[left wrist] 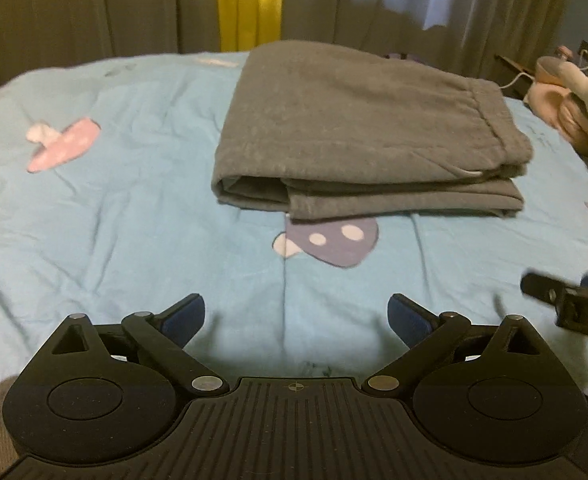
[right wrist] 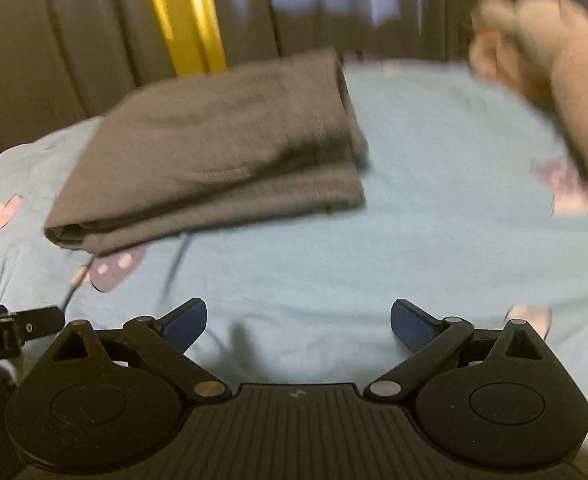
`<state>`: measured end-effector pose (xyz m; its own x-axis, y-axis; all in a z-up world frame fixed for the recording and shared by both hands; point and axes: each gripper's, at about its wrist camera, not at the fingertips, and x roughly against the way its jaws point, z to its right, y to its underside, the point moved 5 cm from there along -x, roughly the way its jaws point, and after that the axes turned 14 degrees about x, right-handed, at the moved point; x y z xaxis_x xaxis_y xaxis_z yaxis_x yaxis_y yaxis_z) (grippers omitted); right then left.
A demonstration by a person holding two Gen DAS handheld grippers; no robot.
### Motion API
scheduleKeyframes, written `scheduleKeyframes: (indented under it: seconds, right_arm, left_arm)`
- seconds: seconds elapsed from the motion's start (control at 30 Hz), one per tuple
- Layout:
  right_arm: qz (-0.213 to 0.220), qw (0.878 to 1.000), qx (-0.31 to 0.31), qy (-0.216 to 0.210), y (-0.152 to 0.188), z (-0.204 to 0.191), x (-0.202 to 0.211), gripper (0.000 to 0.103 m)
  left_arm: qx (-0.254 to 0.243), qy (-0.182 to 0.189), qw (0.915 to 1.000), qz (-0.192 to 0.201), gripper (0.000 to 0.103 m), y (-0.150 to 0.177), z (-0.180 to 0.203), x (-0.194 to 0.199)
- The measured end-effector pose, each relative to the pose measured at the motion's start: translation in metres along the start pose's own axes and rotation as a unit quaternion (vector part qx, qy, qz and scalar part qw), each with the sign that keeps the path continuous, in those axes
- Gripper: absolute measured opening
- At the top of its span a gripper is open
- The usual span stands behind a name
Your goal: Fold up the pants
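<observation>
The grey pants (left wrist: 357,132) lie folded into a thick rectangular bundle on a bed covered by a light blue quilt (left wrist: 134,208) printed with mushroom shapes. In the left wrist view the bundle sits in the upper middle of the frame, its folded edges facing the camera and its near edge overlapping a purple mushroom print (left wrist: 329,244). In the right wrist view the same bundle appears at upper left, blurred.

The left gripper (left wrist: 295,318) stands at the bottom of its frame with its blue-padded fingers (left wrist: 186,320) spread wide over bare quilt, nothing between them, well apart from the pants. The right gripper (right wrist: 297,322) likewise has its fingers wide apart and empty above the quilt.

A plush toy (left wrist: 573,108) lies at the right edge of the left view. Grey curtains (left wrist: 94,8) and a yellow strip (left wrist: 250,4) hang behind the bed.
</observation>
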<state>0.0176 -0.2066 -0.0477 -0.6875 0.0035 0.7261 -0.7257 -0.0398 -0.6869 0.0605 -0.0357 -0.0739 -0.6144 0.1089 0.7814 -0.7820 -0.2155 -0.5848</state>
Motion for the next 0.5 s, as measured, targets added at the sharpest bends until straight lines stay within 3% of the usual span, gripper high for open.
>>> scheduleKeyframes:
  seconds: [0.07, 0.17, 0.23, 0.37, 0.4, 0.5]
  right_arm:
    - [0.037, 0.999, 0.022, 0.017, -0.003, -0.012, 0.018, 0.099]
    - [0.081, 0.996, 0.035, -0.002, -0.004, -0.019, 0.034, 0.099]
    - [0.093, 0.994, 0.046, -0.017, -0.006, -0.025, 0.044, 0.099]
    - [0.095, 0.994, 0.044, -0.006, -0.025, -0.031, 0.047, 0.099]
    - [0.094, 0.995, 0.042, 0.000, -0.029, -0.034, 0.050, 0.099]
    - [0.094, 0.995, 0.039, 0.007, -0.045, -0.035, 0.047, 0.099]
  left_arm:
    - [0.000, 0.006, 0.9999, 0.011, 0.101, -0.001, 0.003, 0.012]
    - [0.007, 0.030, 0.9987, 0.040, 0.101, -0.006, 0.005, 0.041]
    - [0.007, 0.047, 0.9967, 0.066, 0.101, -0.012, 0.006, 0.061]
    - [0.038, 0.095, 0.9879, 0.117, 0.102, -0.033, 0.004, 0.087]
    - [0.045, 0.097, 0.9857, 0.131, 0.103, -0.038, 0.003, 0.089]
    - [0.030, 0.057, 0.9847, 0.162, 0.103, -0.050, 0.002, 0.080]
